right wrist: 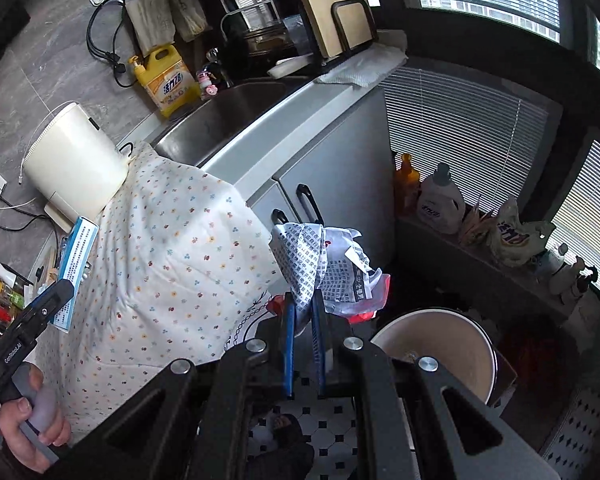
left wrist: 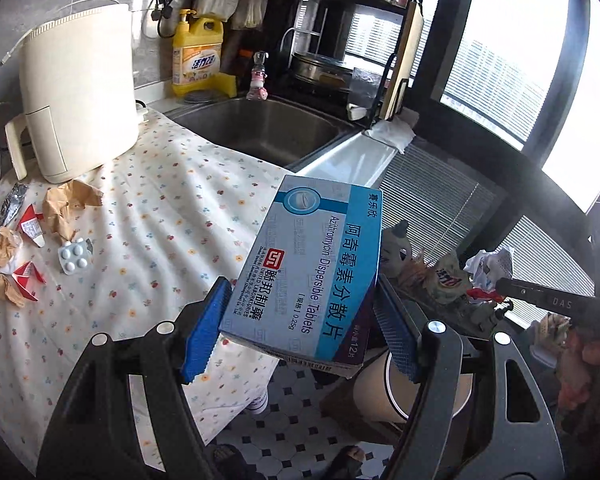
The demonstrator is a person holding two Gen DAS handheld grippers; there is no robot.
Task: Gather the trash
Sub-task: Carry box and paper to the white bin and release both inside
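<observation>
My left gripper (left wrist: 300, 292) is shut on a blue and white tablet box (left wrist: 308, 256), held tilted past the table's edge. My right gripper (right wrist: 303, 296) is shut on a crumpled printed leaflet (right wrist: 324, 260) with a bit of red wrapper. A round beige bin (right wrist: 432, 348) with a dark rim stands on the floor just below and right of it. In the left wrist view the bin (left wrist: 380, 392) shows under the box. On the flowered tablecloth (left wrist: 160, 220) lie crumpled brown paper (left wrist: 72, 204), a blister pack (left wrist: 74, 258), red and white wrappers (left wrist: 30, 226) and foil (left wrist: 12, 204).
A cream appliance (left wrist: 80, 92) stands at the table's back, with a steel sink (left wrist: 260, 128), a yellow detergent bottle (left wrist: 198, 52) and a dish rack (left wrist: 340, 40) beyond. Bottles and bags (right wrist: 440, 200) line the low window ledge. A hand (right wrist: 32, 420) grips the left tool's handle.
</observation>
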